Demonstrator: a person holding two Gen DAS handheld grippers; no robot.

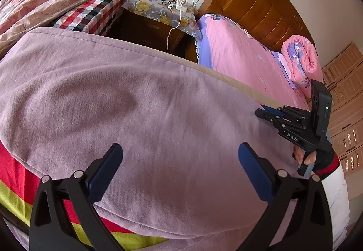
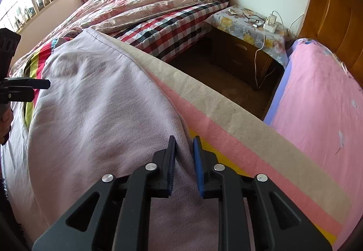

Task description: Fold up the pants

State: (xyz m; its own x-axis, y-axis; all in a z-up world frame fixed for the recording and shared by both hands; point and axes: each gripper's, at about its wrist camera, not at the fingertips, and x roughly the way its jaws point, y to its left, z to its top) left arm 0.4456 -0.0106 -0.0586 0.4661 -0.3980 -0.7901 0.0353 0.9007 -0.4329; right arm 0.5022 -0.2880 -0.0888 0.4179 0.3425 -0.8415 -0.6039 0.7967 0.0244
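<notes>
Two grippers, right gripper (image 2: 184, 149) jaws pinching pants (image 2: 102, 103) edge, left gripper (image 1: 180, 155) jaws spread above

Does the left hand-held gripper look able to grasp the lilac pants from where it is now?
Probably yes. The left hand-held gripper is open directly above the pants, with nothing between them. It would likely need to lower onto an edge or fold to pinch the flat cloth.

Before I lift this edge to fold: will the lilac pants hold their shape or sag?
Likely sag: the lilac pants lie in soft wrinkles, draped over the bed. The right gripper pinches a small ridge, so the fabric bunches easily. Probably light.
</notes>
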